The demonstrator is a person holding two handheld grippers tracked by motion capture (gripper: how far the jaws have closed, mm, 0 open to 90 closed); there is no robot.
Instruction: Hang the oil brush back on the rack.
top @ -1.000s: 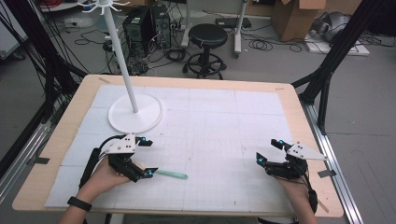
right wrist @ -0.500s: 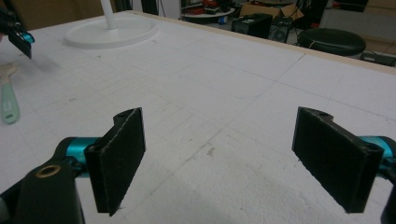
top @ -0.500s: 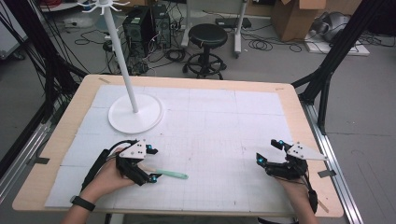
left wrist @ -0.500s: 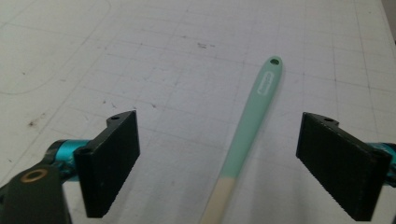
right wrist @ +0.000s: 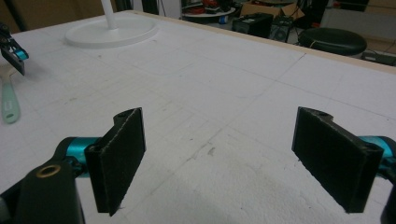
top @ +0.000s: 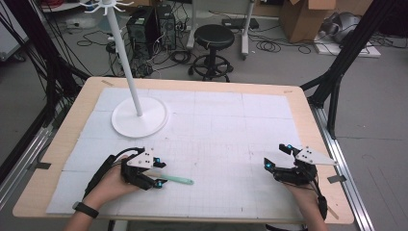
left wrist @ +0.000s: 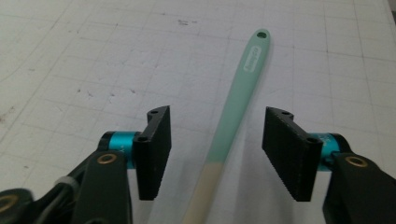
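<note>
A white stand (top: 139,115) rises beyond a black stool (top: 214,36).

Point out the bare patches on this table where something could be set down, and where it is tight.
The widest bare patch is the table middle, bordered by the white stand base, the mint spatula and the right gripper. The far right corner beyond that gripper is bare too. It is tight at the near left, where the left gripper has just been closing around the spatula, pads not yet touching.

Matt mint handle (left wrist: 236,100), likely silicone; ribbed black claw pads (left wrist: 287,151).
</note>
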